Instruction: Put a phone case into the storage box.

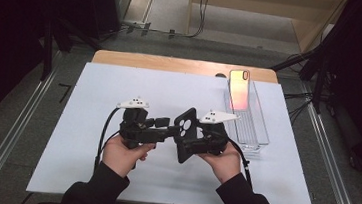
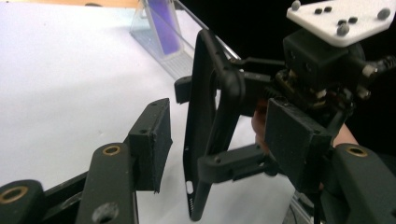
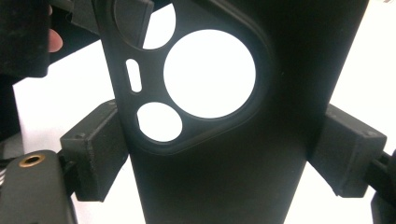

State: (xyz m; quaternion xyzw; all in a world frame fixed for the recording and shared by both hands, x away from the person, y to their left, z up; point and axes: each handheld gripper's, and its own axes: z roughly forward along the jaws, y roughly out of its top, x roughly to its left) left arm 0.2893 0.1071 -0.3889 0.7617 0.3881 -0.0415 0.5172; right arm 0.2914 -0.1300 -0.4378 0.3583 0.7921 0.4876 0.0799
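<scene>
A black phone case (image 1: pixel 184 132) with round camera cut-outs stands upright above the white mat (image 1: pixel 120 86), between the two hand-held grippers. My right gripper (image 3: pixel 222 156) is shut on it, its pads (image 3: pixel 95 154) pressing the two long edges of the case (image 3: pixel 224 186). My left gripper (image 2: pixel 222 144) is open. Its pads (image 2: pixel 149 144) straddle the case (image 2: pixel 205 140) with a gap on each side and do not touch it. In the high view the left gripper (image 1: pixel 168 127) meets the case from the left and the right gripper (image 1: pixel 192 142) from the right.
A phone (image 1: pixel 239 90) with a pink-orange back leans in a clear plastic tray (image 1: pixel 254 131) at the mat's right side. The wooden table edge (image 1: pixel 172 63) runs along the back. Metal rails and dark floor flank the table.
</scene>
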